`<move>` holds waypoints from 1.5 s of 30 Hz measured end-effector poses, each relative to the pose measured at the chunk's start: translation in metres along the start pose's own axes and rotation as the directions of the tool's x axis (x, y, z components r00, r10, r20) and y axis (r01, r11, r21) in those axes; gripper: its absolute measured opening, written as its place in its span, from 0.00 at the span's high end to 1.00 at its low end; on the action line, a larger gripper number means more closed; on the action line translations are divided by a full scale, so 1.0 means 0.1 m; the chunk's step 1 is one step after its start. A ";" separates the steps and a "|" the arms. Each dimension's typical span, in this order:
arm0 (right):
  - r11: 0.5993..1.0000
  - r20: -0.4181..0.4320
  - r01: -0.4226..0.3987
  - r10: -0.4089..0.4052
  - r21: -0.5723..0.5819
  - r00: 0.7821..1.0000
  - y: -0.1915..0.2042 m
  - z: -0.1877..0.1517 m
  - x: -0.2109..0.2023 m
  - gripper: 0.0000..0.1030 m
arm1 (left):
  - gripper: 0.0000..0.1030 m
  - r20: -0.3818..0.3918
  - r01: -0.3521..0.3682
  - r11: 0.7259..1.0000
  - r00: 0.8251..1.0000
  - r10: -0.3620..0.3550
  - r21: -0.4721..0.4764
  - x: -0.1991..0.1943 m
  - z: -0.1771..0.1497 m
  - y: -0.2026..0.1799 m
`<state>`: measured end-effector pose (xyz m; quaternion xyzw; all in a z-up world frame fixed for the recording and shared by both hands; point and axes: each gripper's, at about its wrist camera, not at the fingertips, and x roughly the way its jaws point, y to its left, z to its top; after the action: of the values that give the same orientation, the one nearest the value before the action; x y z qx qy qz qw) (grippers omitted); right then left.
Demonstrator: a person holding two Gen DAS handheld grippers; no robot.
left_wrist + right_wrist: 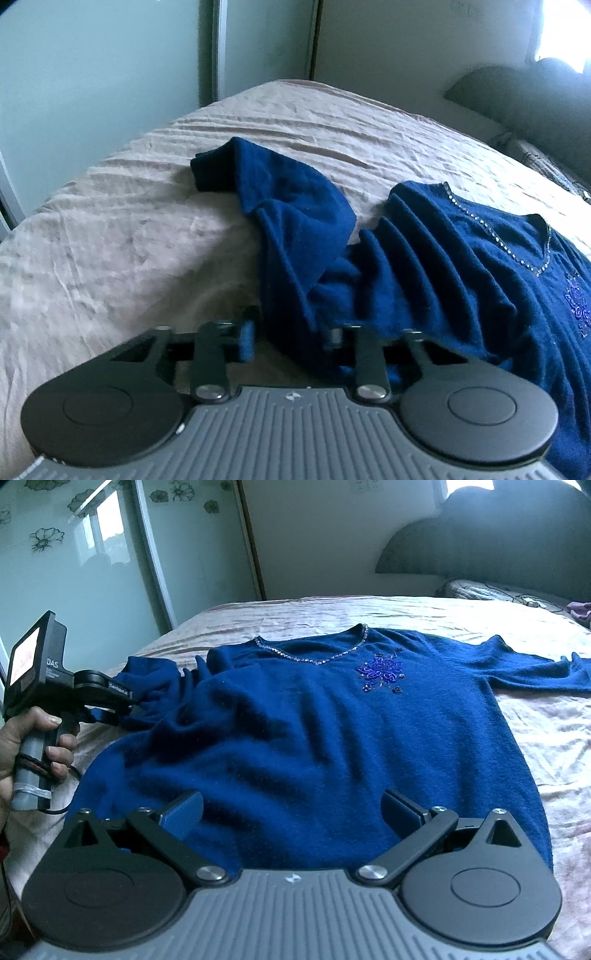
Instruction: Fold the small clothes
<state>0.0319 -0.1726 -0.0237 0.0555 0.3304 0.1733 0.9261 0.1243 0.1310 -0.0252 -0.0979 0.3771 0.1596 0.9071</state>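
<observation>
Rumpled beige bedding covers the bed (535, 716) where your dark blue knit sweater with a beaded neckline and sequin flower (332, 716) lies front up, one sleeve stretched flat, the other bunched beside your left gripper (291, 338). Its jaws stand apart with sweater cloth lying between them, not clamped. Your right gripper (291, 810) hovers over the hem, jaws wide apart.

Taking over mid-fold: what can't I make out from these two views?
- Sweater hem: right wrist view, hidden behind the right gripper body.
- Right sleeve end: cut off by that view's right edge.
- Left gripper fingers: left wrist view, motion-blurred; contact with the bunched left sleeve unclear.
</observation>
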 end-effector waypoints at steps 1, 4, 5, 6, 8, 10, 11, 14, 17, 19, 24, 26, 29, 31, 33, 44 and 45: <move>1.000 0.000 0.000 0.000 0.000 1.000 0.00 0.00 0.00 0.00 | 0.90 0.005 0.000 1.000 1.000 0.000 -0.006 -0.01 0.00 0.02; 1.000 0.002 0.002 -0.002 -0.004 1.000 0.00 0.01 0.00 0.00 | 0.93 0.038 0.020 0.999 0.999 -0.018 -0.033 -0.03 0.00 0.10; 1.000 0.003 0.003 -0.003 -0.007 1.000 0.01 0.01 0.00 0.00 | 0.93 0.054 0.022 0.999 0.998 -0.020 -0.039 -0.04 0.00 0.13; 1.000 0.004 0.004 -0.004 -0.009 1.000 0.02 0.01 0.00 0.00 | 0.94 0.070 0.016 0.999 0.997 -0.013 -0.045 -0.05 0.00 0.16; 1.000 0.005 0.007 -0.007 -0.013 1.000 0.02 0.03 0.01 0.00 | 0.94 0.089 -0.001 0.999 0.996 0.006 -0.053 -0.05 0.03 0.22; 1.000 0.008 0.011 -0.011 -0.016 1.000 0.02 0.04 0.01 0.00 | 0.94 0.102 -0.017 0.997 0.995 0.024 -0.072 -0.05 0.07 0.32; 1.000 0.011 0.013 -0.013 -0.017 1.000 0.02 0.05 0.01 0.00 | 0.94 0.110 -0.027 0.996 0.993 0.037 -0.088 -0.05 0.10 0.39; 0.999 0.016 0.024 -0.024 -0.025 1.000 0.00 0.09 0.02 0.00 | 0.94 0.145 -0.074 0.989 0.985 0.092 -0.125 -0.04 0.21 0.55; 0.999 0.018 0.040 -0.040 -0.028 0.999 -0.04 0.12 0.03 0.00 | 0.94 0.205 -0.134 0.978 0.965 0.165 -0.158 -0.08 0.33 0.72; 0.999 0.019 0.047 -0.047 -0.024 0.999 -0.06 0.13 0.03 0.00 | 0.93 0.235 -0.144 0.971 0.954 0.188 -0.192 -0.09 0.41 0.84; 0.998 0.007 0.051 -0.051 -0.027 0.999 -0.09 0.14 0.09 0.00 | 0.93 0.238 -0.181 0.965 0.945 0.224 -0.188 0.02 0.47 0.89; 0.997 -0.018 0.059 -0.060 -0.042 0.998 -0.09 0.12 0.13 0.00 | 0.93 0.229 -0.215 0.967 0.943 0.243 -0.138 0.12 0.41 0.81; 0.997 -0.067 0.040 -0.045 -0.068 0.997 -0.06 0.06 0.18 0.00 | 0.90 0.139 -0.170 0.974 0.972 0.191 -0.151 0.16 0.36 0.86; 0.996 -0.066 0.031 -0.036 -0.080 0.997 -0.03 0.03 0.17 0.00 | 0.81 0.117 -0.150 0.972 0.978 0.173 -0.178 0.04 0.31 0.89; 0.995 -0.034 0.034 -0.037 -0.090 0.999 0.01 0.02 0.12 0.00 | 0.66 0.120 -0.127 0.982 0.982 0.144 -0.142 -0.17 0.21 0.83; 0.954 -0.019 0.090 -0.088 0.287 0.996 -1.21 -0.02 -0.48 0.00 | 0.23 -0.033 0.367 0.912 0.930 -0.367 0.183 -1.10 -0.72 0.24; 0.946 -0.036 0.073 -0.065 0.315 0.997 -1.29 -0.08 -0.52 0.00 | 0.23 -0.060 0.402 0.898 0.915 -0.398 0.179 -1.11 -0.78 0.22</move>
<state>0.0259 -0.3116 -0.0273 0.1897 0.3671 0.0865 0.9065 -0.0083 0.1040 -0.0019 -0.0893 0.3721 -0.0674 0.9214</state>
